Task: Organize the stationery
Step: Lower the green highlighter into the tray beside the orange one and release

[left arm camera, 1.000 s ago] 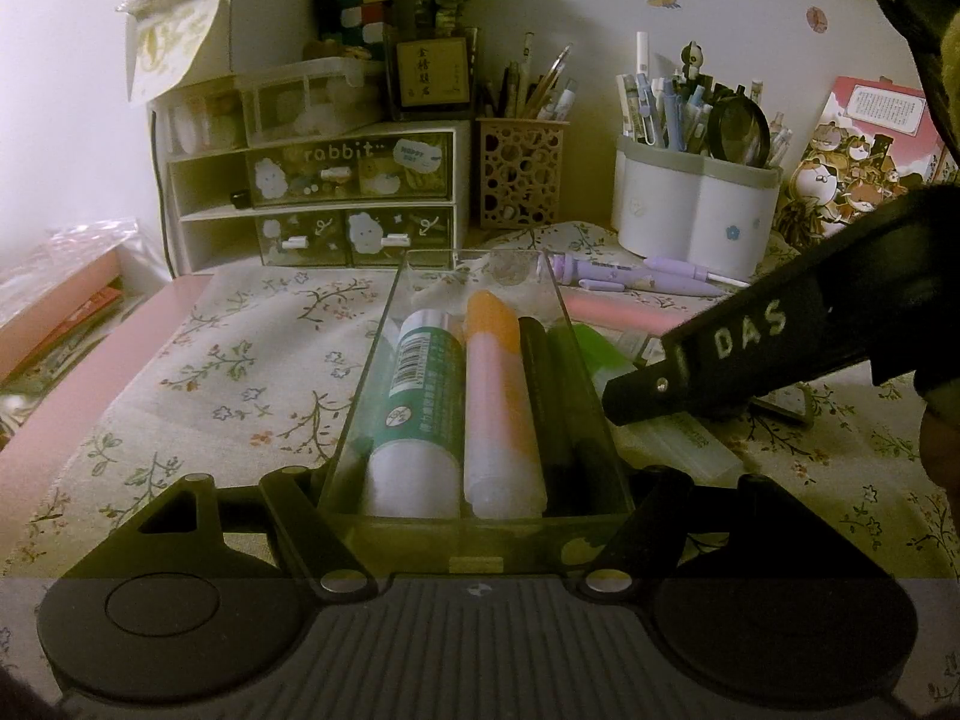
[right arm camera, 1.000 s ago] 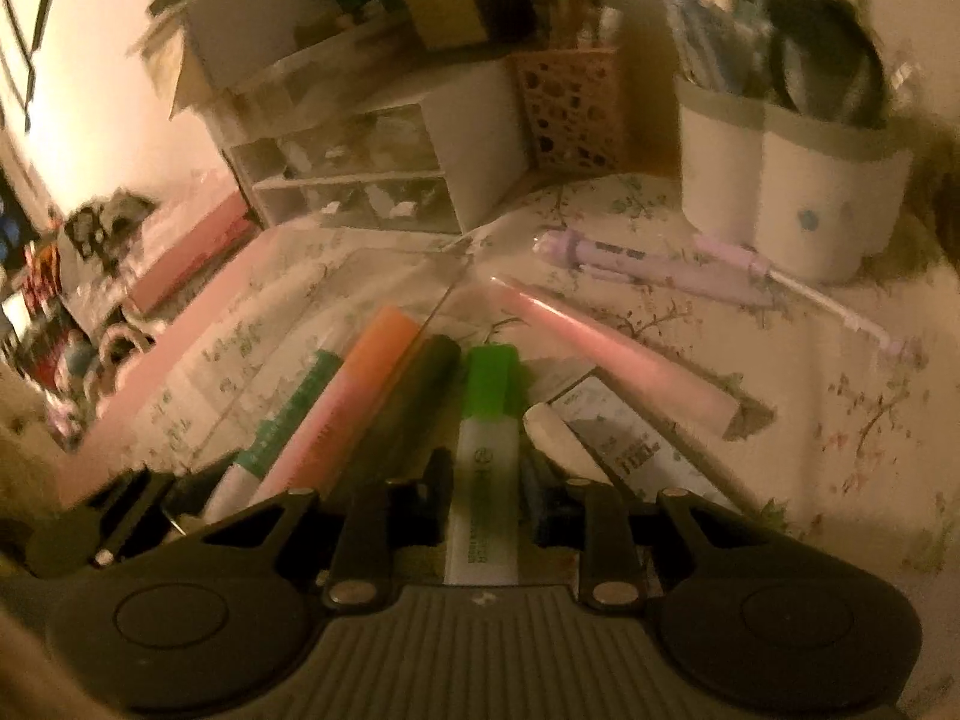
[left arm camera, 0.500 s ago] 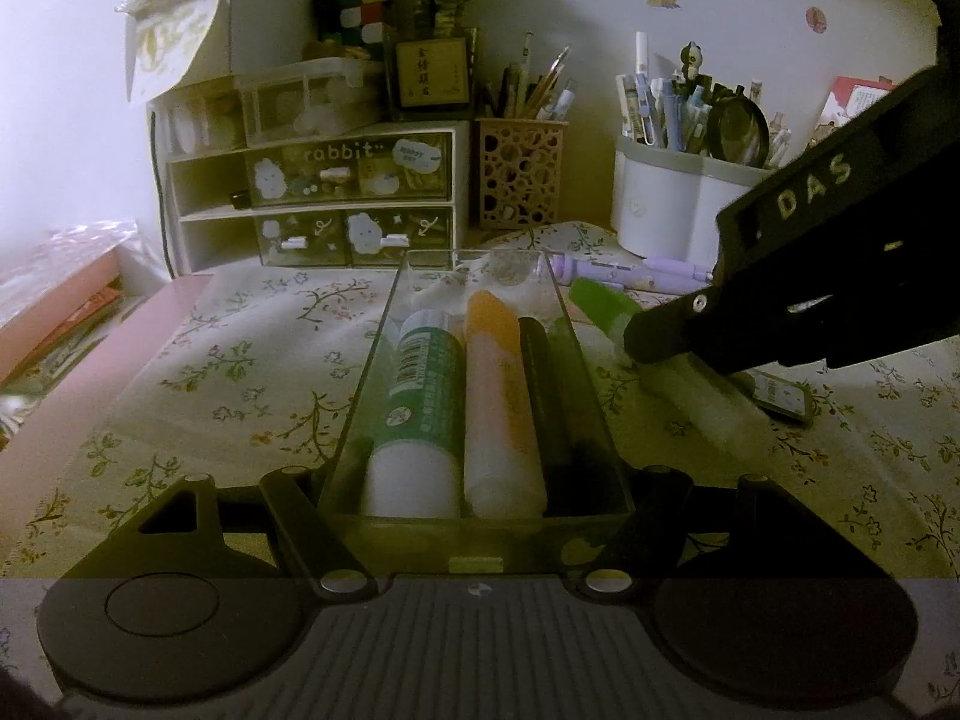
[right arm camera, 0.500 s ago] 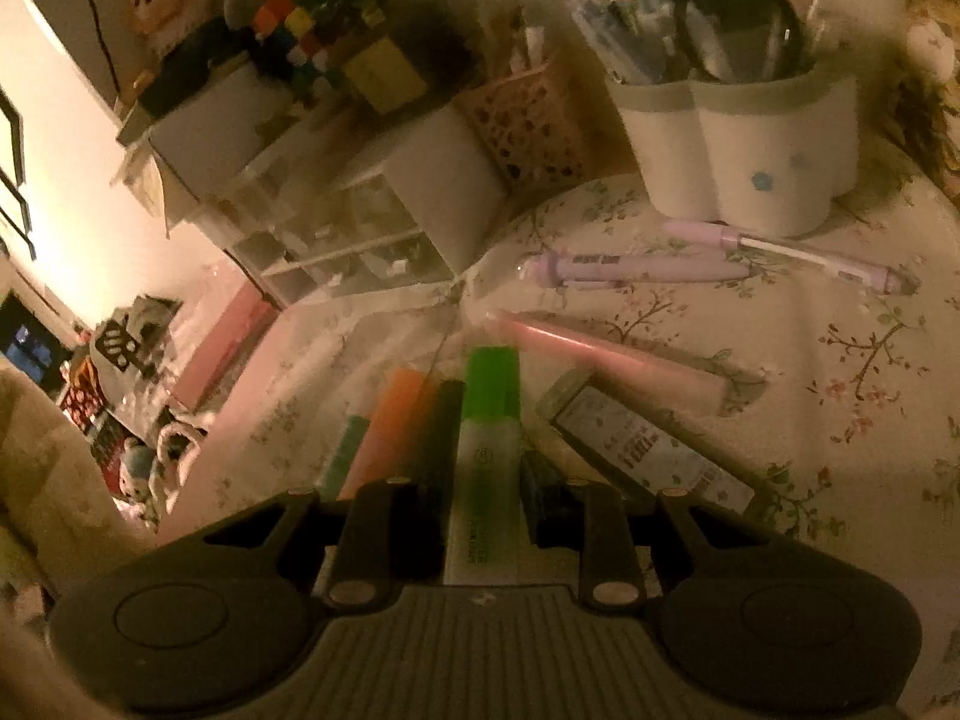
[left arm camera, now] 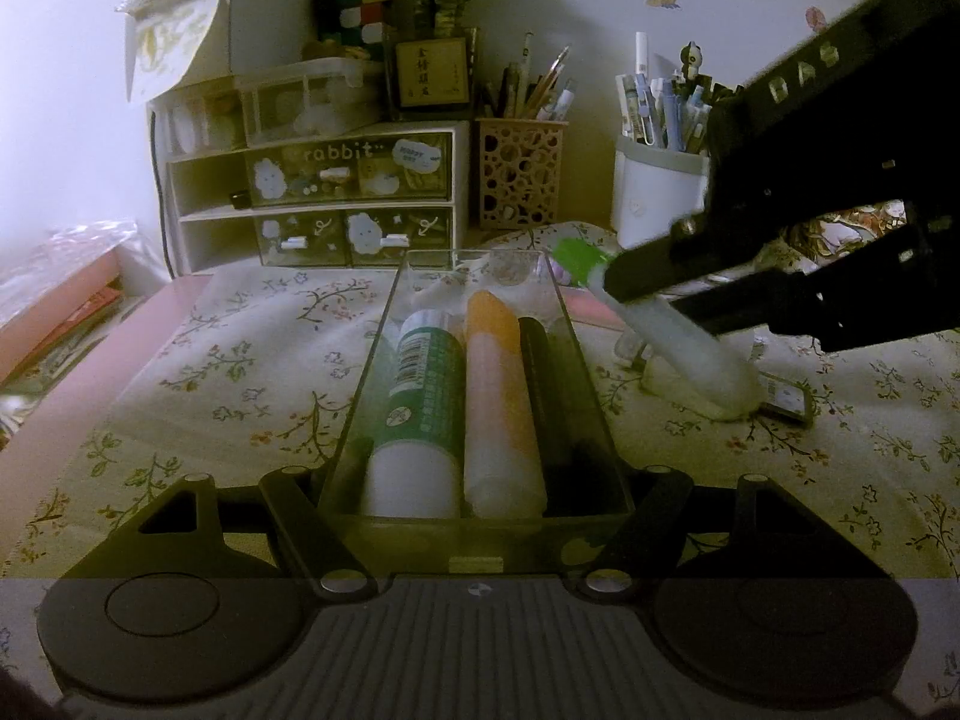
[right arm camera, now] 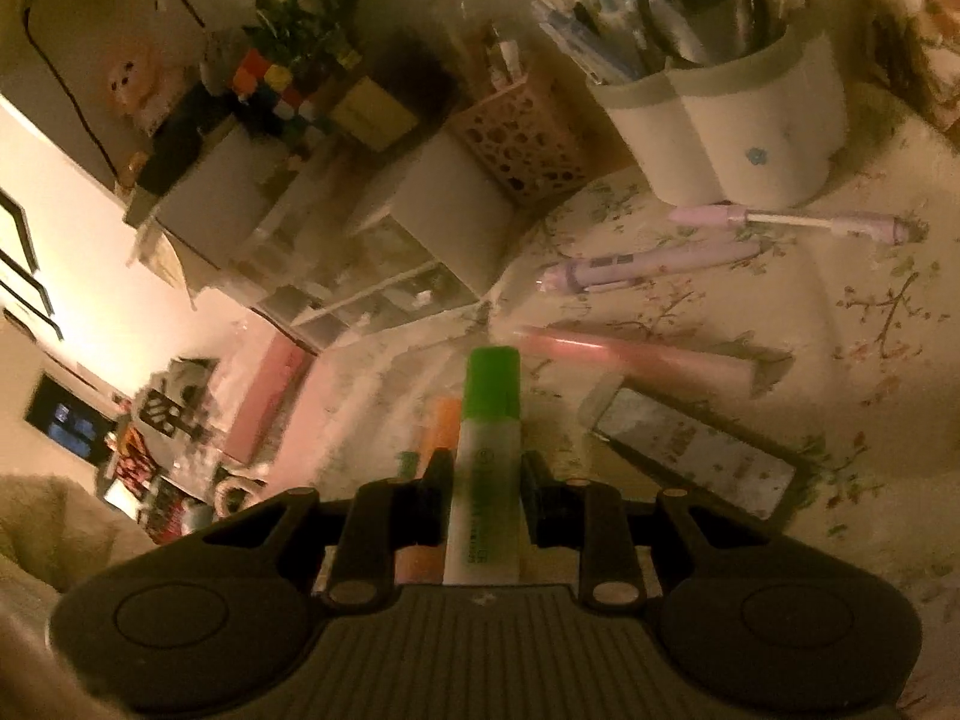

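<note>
Right gripper [right arm camera: 483,498] jaws hold green-capped marker [right arm camera: 487,456], mid frame, above bench. Left gripper [left arm camera: 474,480] jaws hold clear tray [left arm camera: 591,396], lower middle. Tray nearly full: marker may hit rim, slip, roll off.

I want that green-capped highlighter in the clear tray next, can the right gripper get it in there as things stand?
Probably yes. The right gripper is shut on the green-capped highlighter, and the clear plastic tray is open-topped with free space beside its black pen.
</note>
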`<action>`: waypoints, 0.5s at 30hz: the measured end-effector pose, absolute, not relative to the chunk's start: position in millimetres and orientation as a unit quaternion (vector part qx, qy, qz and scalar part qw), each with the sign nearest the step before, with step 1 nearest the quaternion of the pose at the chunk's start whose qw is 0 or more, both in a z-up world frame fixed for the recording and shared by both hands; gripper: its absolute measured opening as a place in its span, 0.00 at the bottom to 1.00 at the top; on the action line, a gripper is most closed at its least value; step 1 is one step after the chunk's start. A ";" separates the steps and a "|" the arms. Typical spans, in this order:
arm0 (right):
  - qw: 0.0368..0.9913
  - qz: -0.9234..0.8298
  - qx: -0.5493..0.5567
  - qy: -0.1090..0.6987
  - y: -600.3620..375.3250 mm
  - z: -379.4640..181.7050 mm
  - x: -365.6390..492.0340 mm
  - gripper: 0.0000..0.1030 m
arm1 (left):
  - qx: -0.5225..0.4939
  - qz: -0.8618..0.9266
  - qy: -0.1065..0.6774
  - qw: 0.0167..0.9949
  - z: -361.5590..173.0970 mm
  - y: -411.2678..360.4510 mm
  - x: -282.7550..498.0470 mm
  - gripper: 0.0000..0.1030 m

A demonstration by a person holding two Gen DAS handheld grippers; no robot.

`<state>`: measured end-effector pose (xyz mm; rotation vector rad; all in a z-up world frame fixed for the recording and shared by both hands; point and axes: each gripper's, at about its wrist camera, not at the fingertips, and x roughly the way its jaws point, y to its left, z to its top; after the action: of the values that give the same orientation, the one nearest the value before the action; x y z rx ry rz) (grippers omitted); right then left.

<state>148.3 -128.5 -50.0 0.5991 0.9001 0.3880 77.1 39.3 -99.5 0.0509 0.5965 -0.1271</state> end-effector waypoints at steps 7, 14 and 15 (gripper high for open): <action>0.820 0.205 0.322 0.426 -122.8 -45.3 149.7 0.25 | 0.026 -0.063 0.294 0.954 -99.6 39.5 76.9 0.71; 0.799 0.202 0.358 0.439 -117.0 -51.5 151.9 0.26 | 0.026 -0.063 0.293 0.954 -99.3 39.9 76.7 0.71; 0.797 0.197 0.363 0.441 -116.8 -52.2 152.1 0.26 | 0.026 -0.063 0.293 0.954 -99.3 39.9 76.7 0.71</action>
<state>152.1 -116.8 -52.2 0.7789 0.9466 0.4240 76.7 39.9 -99.3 0.0524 0.5961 -0.1286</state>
